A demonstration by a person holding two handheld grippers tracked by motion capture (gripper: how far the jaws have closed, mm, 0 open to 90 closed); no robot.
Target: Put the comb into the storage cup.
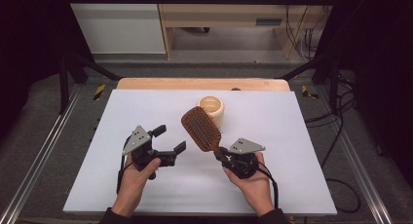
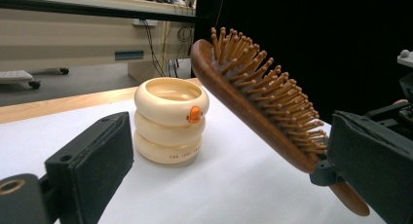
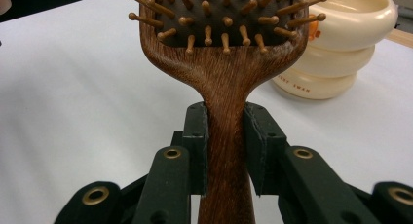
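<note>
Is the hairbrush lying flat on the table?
No, the right gripper holds the hairbrush by its handle, tilted up off the table.

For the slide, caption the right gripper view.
Right gripper shut on a wooden brush by its handle, above the white table, cream cup behind.

A white surface (image 1: pixel 146 185) lay over a wooden board (image 1: pixel 202 84) at its far edge. Grey floor (image 1: pixel 44 121) surrounded it. Beyond stood a pale wooden desk (image 1: pixel 219 14), a white cabinet (image 1: pixel 117 29) to the left, and cables (image 1: pixel 341 112) to the right. The sides were dark.
</note>
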